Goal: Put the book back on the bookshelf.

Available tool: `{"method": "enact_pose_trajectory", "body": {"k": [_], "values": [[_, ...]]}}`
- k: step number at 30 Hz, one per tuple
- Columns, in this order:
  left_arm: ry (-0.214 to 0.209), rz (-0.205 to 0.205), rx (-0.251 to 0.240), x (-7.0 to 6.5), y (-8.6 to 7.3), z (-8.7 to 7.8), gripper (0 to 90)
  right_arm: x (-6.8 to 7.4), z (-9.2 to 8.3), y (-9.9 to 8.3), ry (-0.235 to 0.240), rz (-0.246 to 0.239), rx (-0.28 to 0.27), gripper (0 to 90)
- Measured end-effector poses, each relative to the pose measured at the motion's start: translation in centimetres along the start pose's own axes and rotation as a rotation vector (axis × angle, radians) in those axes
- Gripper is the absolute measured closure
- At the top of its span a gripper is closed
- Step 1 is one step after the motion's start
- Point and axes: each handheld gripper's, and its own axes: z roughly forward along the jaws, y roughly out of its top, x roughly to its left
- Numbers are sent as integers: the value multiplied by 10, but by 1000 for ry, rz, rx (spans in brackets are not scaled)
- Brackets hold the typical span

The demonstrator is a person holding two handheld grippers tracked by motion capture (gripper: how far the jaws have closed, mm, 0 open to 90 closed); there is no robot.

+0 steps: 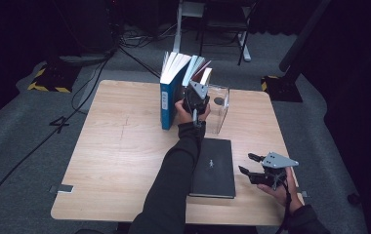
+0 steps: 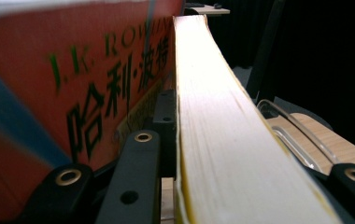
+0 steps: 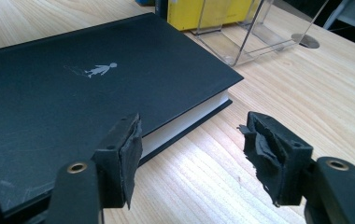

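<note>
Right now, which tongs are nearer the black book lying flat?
Right. The right tongs hover open at the black book's right edge, one jaw over its corner. The left tongs are farther back, gripping a book in the upright row.

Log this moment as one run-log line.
left gripper: shut on upright book | right gripper: open, beside black book | clear stand: behind

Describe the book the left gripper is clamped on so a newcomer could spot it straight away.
Start at the wooden table and go to its far edge, where upright books stand beside a clear plastic stand. The left gripper grips the book nearest that stand, a thick one with pale page edges. The blue book stands at the row's other end, and the black book lies flat nearer the person.
</note>
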Motion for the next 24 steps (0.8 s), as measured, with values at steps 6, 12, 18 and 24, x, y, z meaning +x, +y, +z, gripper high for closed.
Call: {"method": "enact_pose_trajectory", "body": {"k": [6, 12, 18, 24], "values": [[-27, -6, 3, 1, 0, -2, 732, 0, 1, 0, 3, 0, 6, 375], [-48, 41, 29, -2, -1, -6, 636, 0, 1, -1, 2, 2, 12, 373], [-115, 95, 61, -2, -3, -15, 545, -1, 0, -1, 3, 5, 14, 373], [-164, 117, 85, 8, -12, -27, 462, -1, 2, -2, 6, 3, 23, 372]]}}
